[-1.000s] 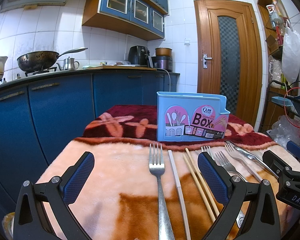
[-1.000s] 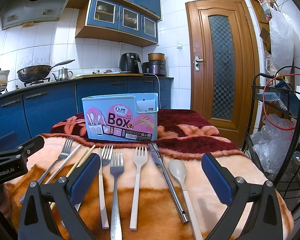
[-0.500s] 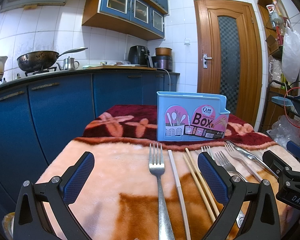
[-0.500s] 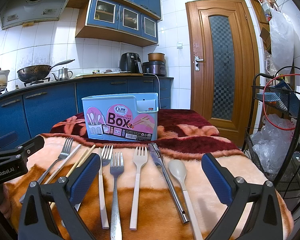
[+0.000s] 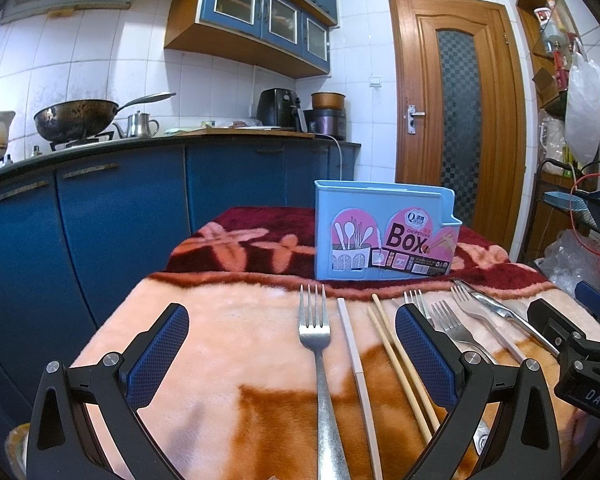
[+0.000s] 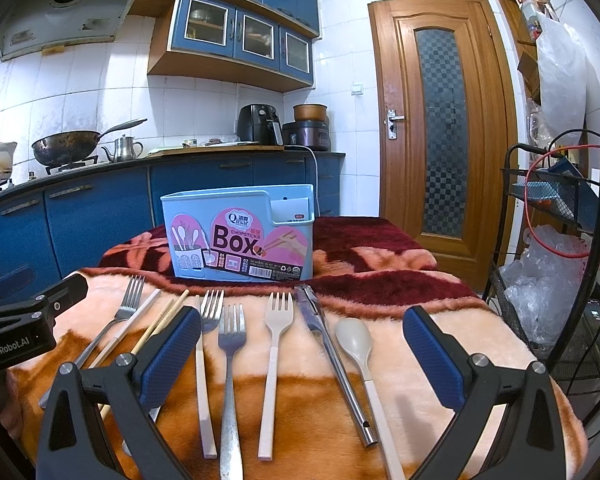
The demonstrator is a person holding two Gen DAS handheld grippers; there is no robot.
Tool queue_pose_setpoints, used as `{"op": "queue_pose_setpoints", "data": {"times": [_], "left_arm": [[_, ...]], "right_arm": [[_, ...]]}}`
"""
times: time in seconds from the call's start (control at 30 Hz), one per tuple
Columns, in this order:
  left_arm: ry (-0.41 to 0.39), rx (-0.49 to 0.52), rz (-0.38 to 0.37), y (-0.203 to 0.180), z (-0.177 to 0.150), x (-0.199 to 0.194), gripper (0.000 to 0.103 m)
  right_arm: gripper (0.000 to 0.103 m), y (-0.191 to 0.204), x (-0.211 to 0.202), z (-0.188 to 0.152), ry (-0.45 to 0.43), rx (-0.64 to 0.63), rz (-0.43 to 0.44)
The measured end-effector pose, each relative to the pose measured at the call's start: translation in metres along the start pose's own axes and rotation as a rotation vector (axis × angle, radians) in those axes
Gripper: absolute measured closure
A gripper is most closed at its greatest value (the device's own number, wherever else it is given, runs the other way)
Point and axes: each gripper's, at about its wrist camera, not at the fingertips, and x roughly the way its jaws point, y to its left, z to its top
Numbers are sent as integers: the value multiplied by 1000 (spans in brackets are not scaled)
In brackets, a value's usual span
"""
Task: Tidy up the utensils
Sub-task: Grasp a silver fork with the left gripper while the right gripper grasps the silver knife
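Left gripper (image 5: 292, 348) fingers apart over steel fork (image 5: 320, 360), right gripper (image 6: 302, 350) fingers apart over cutlery row, blue box (image 6: 238, 236) behind

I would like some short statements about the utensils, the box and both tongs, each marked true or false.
1. The blue box stands upright on the blanket, behind the row of utensils. True.
2. The left tongs are shut on a fork. False: they are open and hold nothing.
3. The cream spoon lies to the right of the metal tongs-like utensil. True.
4. The wooden chopsticks are already in the box. False: they lie on the blanket.
5. The right tongs are open and empty. True.
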Motion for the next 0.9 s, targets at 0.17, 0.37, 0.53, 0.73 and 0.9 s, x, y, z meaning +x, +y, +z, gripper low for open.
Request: {"op": "queue_pose_setpoints", "data": {"times": [0.17, 0.37, 0.53, 0.73, 0.9], "left_arm": [[23, -3, -12, 1, 1, 6, 0], [145, 13, -53, 3, 4, 22, 1], [213, 62, -44, 5, 7, 28, 0], [338, 94, -15, 15, 14, 46, 1], [470, 88, -59, 21, 19, 63, 1]], "right_arm": [[0, -1, 5, 4, 41, -9, 11], [0, -6, 11, 14, 138, -12, 59], [0, -12, 14, 27, 210, -52, 81], [0, -19, 30, 40, 350, -111, 81], [9, -24, 49, 49, 472, -141, 106]]}}
